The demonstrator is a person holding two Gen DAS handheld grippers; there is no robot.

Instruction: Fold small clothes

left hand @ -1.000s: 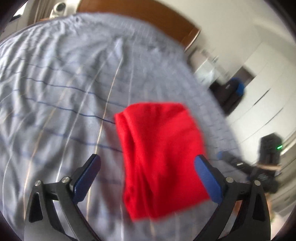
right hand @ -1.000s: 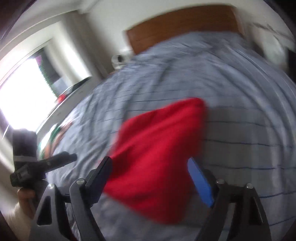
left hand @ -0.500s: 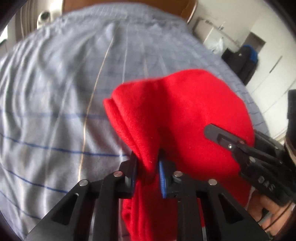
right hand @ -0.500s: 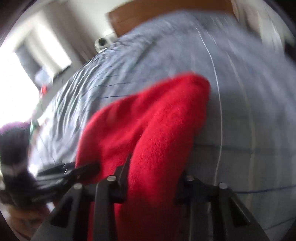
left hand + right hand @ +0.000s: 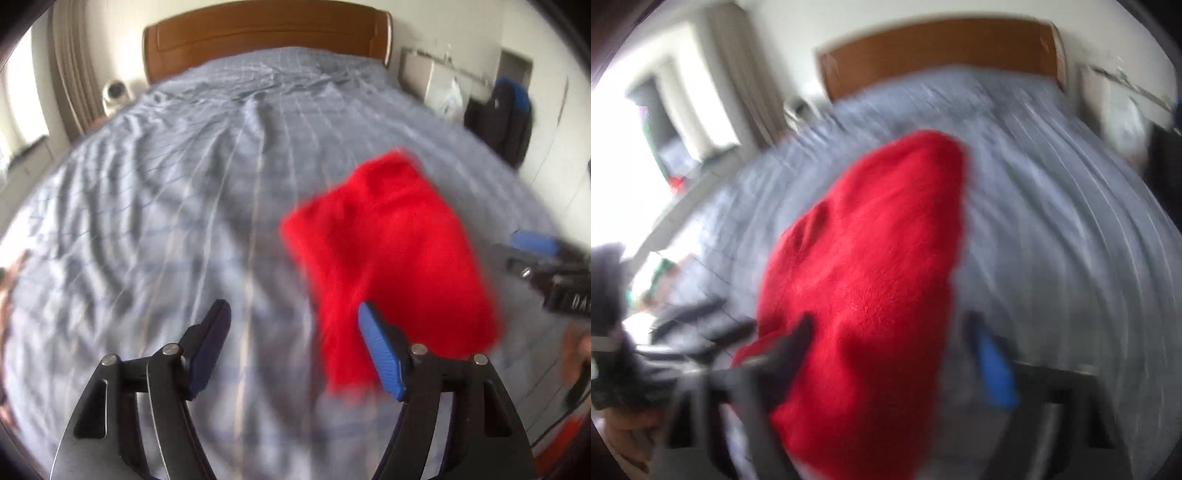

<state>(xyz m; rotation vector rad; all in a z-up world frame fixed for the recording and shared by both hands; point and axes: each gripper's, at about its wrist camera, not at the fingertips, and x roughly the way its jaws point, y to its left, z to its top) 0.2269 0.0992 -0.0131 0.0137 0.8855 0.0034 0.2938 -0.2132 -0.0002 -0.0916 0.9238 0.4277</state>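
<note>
A small folded red garment (image 5: pixel 391 258) lies on the blue-grey checked bedsheet (image 5: pixel 184 206). My left gripper (image 5: pixel 295 332) is open and empty, with the garment just beyond and to the right of its right finger. In the blurred right wrist view the garment (image 5: pixel 871 280) fills the middle. My right gripper (image 5: pixel 894 343) is open, its fingers on either side of the garment's near end. The right gripper also shows at the right edge of the left wrist view (image 5: pixel 546 258).
A brown wooden headboard (image 5: pixel 266 40) stands at the far end of the bed. A dark backpack (image 5: pixel 506 114) and a white cabinet (image 5: pixel 424 77) are at the far right. A bright window (image 5: pixel 624 155) is on the left.
Both grippers were shut on the red garment half a second ago. Both have opened and let it go. The garment now lies on the sheet and both grippers have drawn back.
</note>
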